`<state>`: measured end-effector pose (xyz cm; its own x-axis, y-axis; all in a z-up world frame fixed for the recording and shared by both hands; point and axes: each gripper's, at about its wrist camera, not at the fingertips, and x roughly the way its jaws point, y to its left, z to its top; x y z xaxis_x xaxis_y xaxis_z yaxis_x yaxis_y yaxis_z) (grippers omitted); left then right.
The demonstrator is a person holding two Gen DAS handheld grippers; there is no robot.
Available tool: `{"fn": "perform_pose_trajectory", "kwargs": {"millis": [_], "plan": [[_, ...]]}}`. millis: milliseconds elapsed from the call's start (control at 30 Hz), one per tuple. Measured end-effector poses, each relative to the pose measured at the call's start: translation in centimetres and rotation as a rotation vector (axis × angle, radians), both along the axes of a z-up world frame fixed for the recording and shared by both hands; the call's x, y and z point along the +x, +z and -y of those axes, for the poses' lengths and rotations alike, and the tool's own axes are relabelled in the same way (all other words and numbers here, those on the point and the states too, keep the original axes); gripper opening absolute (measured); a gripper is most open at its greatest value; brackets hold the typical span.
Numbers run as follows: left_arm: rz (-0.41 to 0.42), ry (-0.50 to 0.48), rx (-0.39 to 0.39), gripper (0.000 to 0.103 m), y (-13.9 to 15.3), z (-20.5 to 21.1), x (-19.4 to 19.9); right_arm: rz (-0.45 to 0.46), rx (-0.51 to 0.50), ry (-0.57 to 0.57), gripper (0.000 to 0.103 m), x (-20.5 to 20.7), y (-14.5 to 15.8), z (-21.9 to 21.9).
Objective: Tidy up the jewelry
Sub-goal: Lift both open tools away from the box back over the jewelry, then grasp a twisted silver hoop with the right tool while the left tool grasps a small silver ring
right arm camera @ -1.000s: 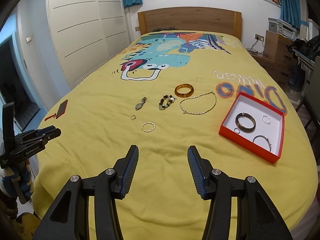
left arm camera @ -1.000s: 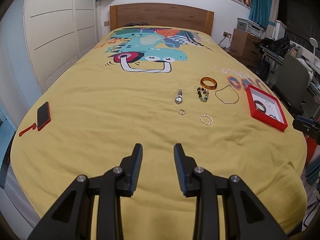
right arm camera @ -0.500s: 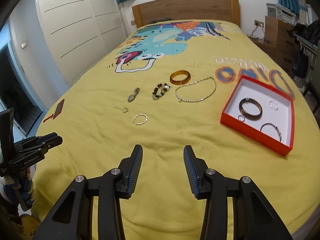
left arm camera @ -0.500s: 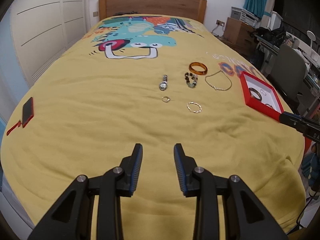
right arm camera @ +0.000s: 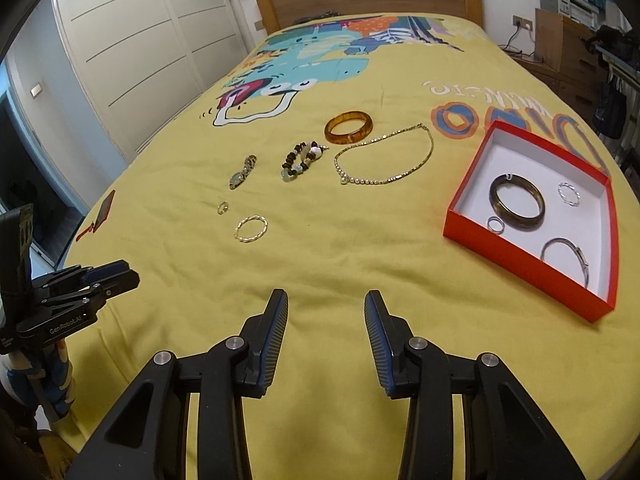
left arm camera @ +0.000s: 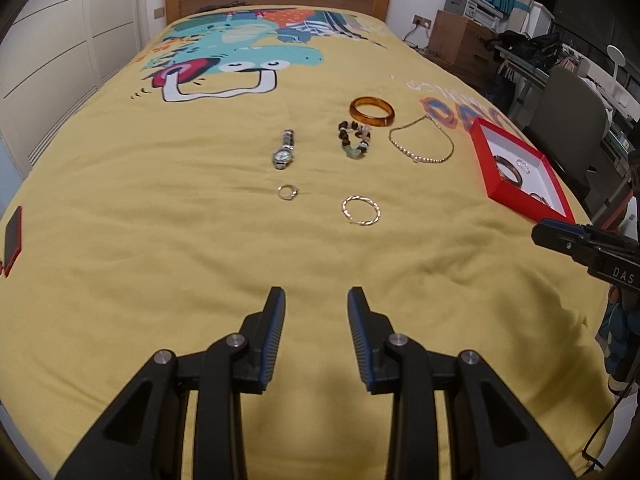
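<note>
Yellow bedspread [left arm camera: 160, 240], six loose pieces well apart from the red box [right arm camera: 520, 256] already holding four. Both left gripper [left arm camera: 316, 300] and right gripper [right arm camera: 326, 304] hovering empty, jaws apart. Best started with the nearest twisted gold bangle [right arm camera: 251, 229]: low, level approach, pinching one rim without snagging cloth.
</note>
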<state>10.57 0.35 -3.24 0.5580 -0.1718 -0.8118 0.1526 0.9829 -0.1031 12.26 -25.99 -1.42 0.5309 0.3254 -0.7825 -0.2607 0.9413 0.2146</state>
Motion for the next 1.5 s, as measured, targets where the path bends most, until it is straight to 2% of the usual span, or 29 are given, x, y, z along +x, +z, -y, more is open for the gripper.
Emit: {"fn": "perform_pose_trajectory", "kwargs": {"millis": [400, 667, 900, 1233, 1367, 1500], "plan": [[-0.008, 0.005, 0.006, 0.031, -1.5, 0.3, 5.2, -0.03, 0.019, 0.051, 0.039, 4.1, -1.7, -1.5], [-0.043, 0.016, -0.04, 0.031, -3.2, -1.4, 10.3, -0.054, 0.039, 0.159, 0.04, 5.7, -3.0, -6.1], [-0.091, 0.015, -0.051, 0.031, -5.4, -1.3, 13.7, -0.077, 0.014, 0.228, 0.04, 7.1, -5.0, -9.9], [-0.096, -0.012, -0.037, 0.029, -7.0, -1.2, 14.4, -0.087, -0.011, 0.259, 0.044, 8.8, -7.1, -12.6], [-0.091, -0.009, -0.034, 0.02, -7.1, -1.5, 14.4, -0.08, -0.021, 0.249, 0.044, 9.5, -7.5, -13.3], [-0.09, -0.011, -0.038, 0.019, -7.1, -1.9, 14.2, -0.078, -0.049, 0.241, 0.044, 10.5, -8.2, -14.5]]}}
